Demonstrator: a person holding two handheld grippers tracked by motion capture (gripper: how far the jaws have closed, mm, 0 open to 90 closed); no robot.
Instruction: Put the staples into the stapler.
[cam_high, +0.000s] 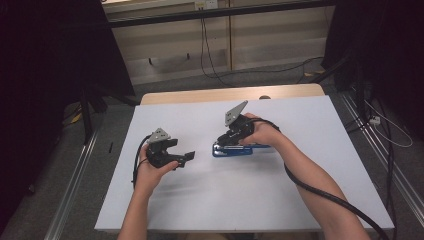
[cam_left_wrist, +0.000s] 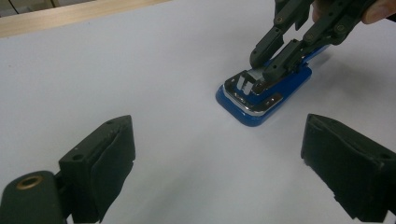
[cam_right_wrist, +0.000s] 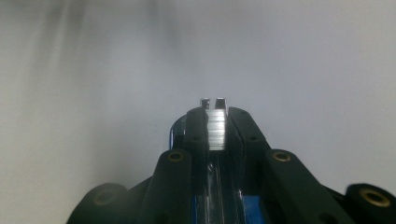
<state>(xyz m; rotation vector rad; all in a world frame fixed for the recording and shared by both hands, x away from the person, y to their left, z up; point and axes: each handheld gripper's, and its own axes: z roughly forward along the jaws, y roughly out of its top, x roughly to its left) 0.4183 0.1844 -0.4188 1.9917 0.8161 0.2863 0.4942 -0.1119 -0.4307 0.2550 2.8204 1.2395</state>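
One right tool (cam_left_wrist: 271, 70) clamps a staple strip (cam_right_wrist: 215, 128) over the blue stapler (cam_left_wrist: 280, 93).

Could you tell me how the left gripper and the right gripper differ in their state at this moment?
The left gripper has its jaws wide apart with nothing between them, while the right gripper has its jaws nearly together on a silvery strip of staples. The left gripper is off to the side of the blue stapler, above the bare white table; the right gripper reaches down into the stapler's open top. Both are black, hand-held and cabled.

Dim room, soft overhead light, right gripper view blurry.
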